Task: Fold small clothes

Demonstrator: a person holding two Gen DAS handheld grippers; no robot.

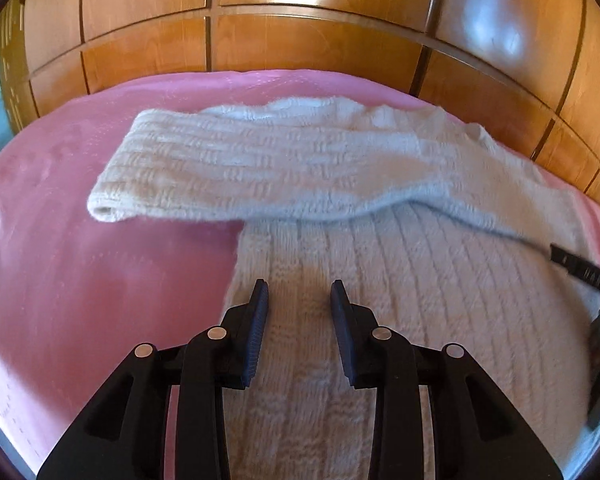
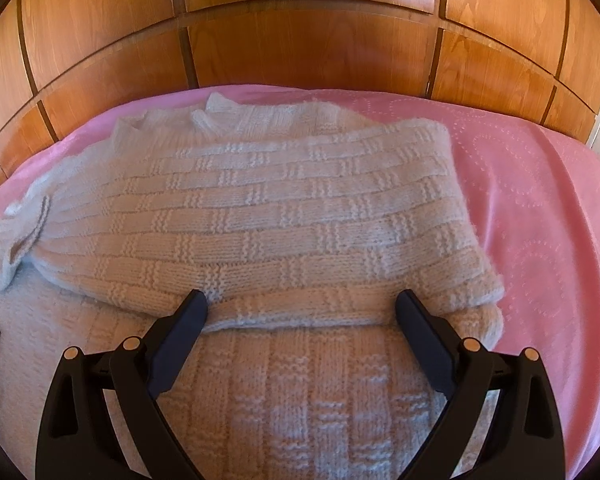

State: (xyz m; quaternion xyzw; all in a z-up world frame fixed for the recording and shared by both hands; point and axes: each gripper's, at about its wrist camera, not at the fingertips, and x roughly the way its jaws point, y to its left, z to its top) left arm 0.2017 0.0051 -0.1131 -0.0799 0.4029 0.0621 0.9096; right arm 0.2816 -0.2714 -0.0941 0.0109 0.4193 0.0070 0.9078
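**White knit sweater partly folded on a pink bedspread, both grippers released**

Wooden panelled wall (image 2: 300, 44): glossy orange-brown panels with dark seams fill the background of both views, directly behind the bed.

Pink bedspread (image 2: 540, 200): covers the whole working surface; a stitched pattern of dotted circles shows on its right part in the right wrist view.

White knit sweater (image 2: 260, 208): lies flat on the bedspread, near the middle. Its body, knitted in vertical ribs, extends toward the cameras under both grippers. A sleeve (image 1: 240, 168) with a basket-weave pattern is folded crosswise over the upper body; in the left wrist view its cuff end reaches out over the pink fabric to the left. The neckline sits at the far edge, toward the wall.

Right gripper (image 2: 302, 306): jaws spread wide, holding nothing, fingertips at the near edge of the folded sleeve; whether they touch it cannot be told.

Left gripper (image 1: 299, 292): jaws moderately apart, empty, above the ribbed body near its left edge. The right gripper appears blurred at the right margin of this view.
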